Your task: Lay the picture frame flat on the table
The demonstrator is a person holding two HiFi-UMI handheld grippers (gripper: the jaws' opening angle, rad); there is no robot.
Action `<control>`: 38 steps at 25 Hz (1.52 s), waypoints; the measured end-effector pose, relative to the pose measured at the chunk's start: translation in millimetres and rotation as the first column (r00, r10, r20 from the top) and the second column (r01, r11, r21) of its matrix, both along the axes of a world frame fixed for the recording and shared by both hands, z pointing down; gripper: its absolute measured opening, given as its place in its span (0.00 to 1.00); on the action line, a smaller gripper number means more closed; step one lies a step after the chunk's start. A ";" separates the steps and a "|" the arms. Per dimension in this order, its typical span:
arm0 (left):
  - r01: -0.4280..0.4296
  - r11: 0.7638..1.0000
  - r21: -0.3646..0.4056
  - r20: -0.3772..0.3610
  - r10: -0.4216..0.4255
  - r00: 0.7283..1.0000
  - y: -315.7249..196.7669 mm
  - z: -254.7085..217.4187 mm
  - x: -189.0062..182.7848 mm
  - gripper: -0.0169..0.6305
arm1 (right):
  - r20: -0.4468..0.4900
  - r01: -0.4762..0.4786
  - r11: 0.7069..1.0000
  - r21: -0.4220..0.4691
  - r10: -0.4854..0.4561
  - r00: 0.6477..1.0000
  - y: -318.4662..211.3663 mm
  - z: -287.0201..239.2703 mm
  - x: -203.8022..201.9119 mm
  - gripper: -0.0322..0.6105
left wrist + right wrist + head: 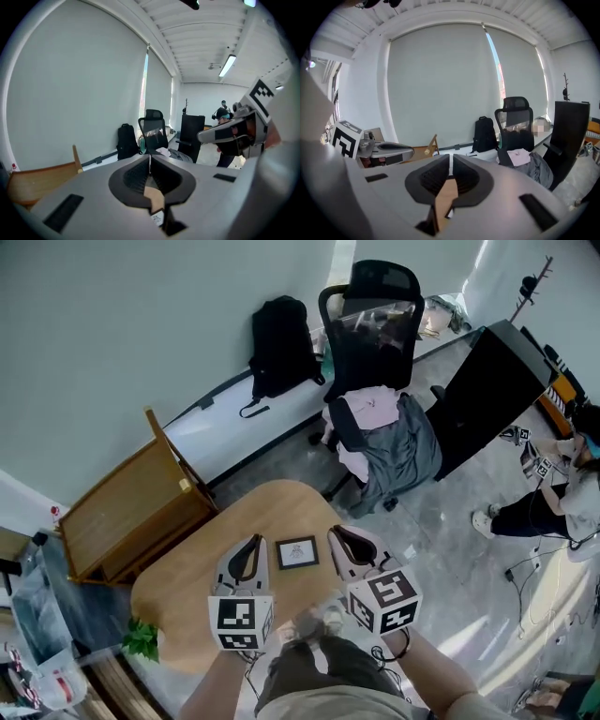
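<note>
As the head view has it, the picture frame (296, 552) sits on the round wooden surface (187, 582) squarely between the claws. The left claw (249, 557) is just beside its left edge and the right claw (347, 545) just beside its right, neither clearly nearer. Flat or propped? Can't tell. Beyond the frame stands a clothes-draped office chair (375, 362). Left gripper view: jaws pressed together, empty, aimed over the frame. Right gripper view: same, closed on nothing.

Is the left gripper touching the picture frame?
Apart. The head view shows bare table between the left gripper and the picture frame; the left gripper view shows jaws shut on nothing.
</note>
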State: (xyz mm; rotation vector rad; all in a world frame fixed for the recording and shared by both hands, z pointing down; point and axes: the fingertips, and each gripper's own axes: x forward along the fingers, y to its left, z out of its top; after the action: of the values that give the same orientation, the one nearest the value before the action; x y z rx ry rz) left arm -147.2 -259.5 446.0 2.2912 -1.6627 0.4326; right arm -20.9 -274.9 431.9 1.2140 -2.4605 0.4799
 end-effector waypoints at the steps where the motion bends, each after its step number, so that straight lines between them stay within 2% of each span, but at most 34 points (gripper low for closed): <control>1: 0.006 1.000 0.019 -0.003 -0.005 1.000 5.2 -12.6 -1.4 0.05 | 0.010 0.003 1.000 0.022 -0.003 1.000 4.8 -13.6 0.8 0.07; 5: 0.015 0.997 0.072 -0.029 -0.013 0.999 26.1 -56.2 -3.0 0.05 | 0.049 0.017 0.995 0.094 -0.022 0.999 24.9 -65.5 4.5 0.06; 10: -0.002 0.989 0.146 -0.024 0.006 1.000 52.2 -105.6 3.3 0.05 | 0.114 0.021 0.987 0.161 -0.040 0.993 51.8 -117.5 13.9 0.06; 13: -0.030 0.978 0.206 0.024 0.025 0.999 62.9 -133.0 6.9 0.05 | 0.135 0.035 0.981 0.192 -0.062 0.989 63.8 -143.3 15.4 0.05; 15: -0.063 0.964 0.257 0.084 0.043 0.996 69.5 -151.1 12.7 0.05 | 0.129 0.042 0.975 0.220 -0.072 0.989 69.6 -158.6 17.5 0.05; 17: -0.087 0.953 0.292 0.107 0.058 0.993 76.6 -164.5 19.8 0.05 | 0.113 0.047 0.967 0.250 -0.077 0.991 74.4 -171.7 21.0 0.05; 22: -0.071 0.951 0.300 0.097 0.044 0.994 97.0 -184.3 21.4 0.05 | 0.125 0.053 0.960 0.274 -0.090 0.988 93.3 -198.0 28.8 0.05; 26: -0.033 0.953 0.300 0.092 0.006 0.996 107.1 -198.1 12.7 0.05 | 0.096 0.087 0.941 0.326 -0.125 0.988 106.8 -216.3 30.5 0.04; 30: -0.047 0.950 0.310 0.114 0.012 0.993 113.1 -203.9 16.8 0.05 | 0.092 0.102 0.928 0.359 -0.144 0.985 113.8 -223.5 35.5 0.04; 38: -0.051 0.949 0.312 0.095 0.022 0.995 116.6 -211.2 33.0 0.05 | 0.095 0.095 0.929 0.357 -0.137 0.986 115.9 -219.6 43.5 0.04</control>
State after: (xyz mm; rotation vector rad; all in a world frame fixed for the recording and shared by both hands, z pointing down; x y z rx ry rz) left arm -114.2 -143.0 234.9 2.5660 -1.8510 0.3004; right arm 22.6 -159.0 212.3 1.1858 -2.7880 0.0788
